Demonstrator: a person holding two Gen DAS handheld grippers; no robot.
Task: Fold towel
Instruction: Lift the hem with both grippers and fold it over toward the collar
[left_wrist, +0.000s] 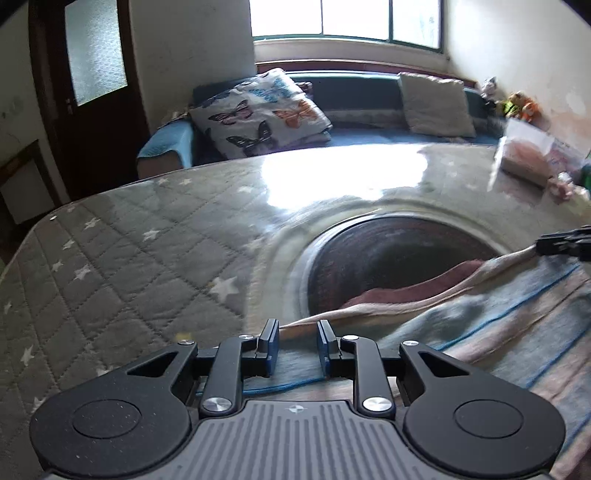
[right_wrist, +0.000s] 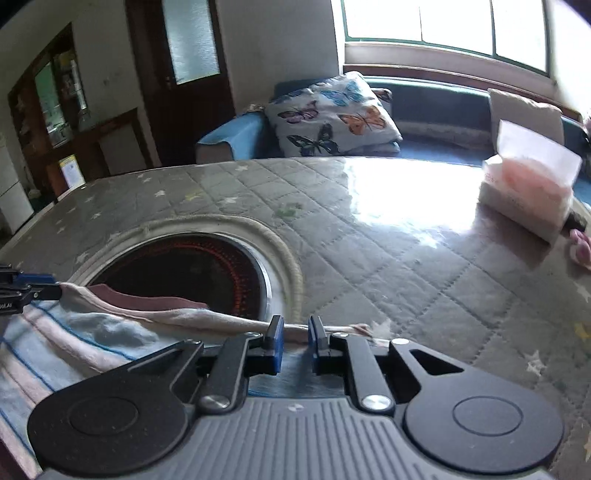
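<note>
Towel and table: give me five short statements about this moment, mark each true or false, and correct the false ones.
1. The towel is striped. True.
2. The towel lies wholly clear of the round heater opening. False: its far edge overlaps the opening.
3. The table cover is quilted with stars. True.
4. A tissue box sits on the table. True.
5. The butterfly cushion lies on the table. False: it is on the sofa behind the table.
</note>
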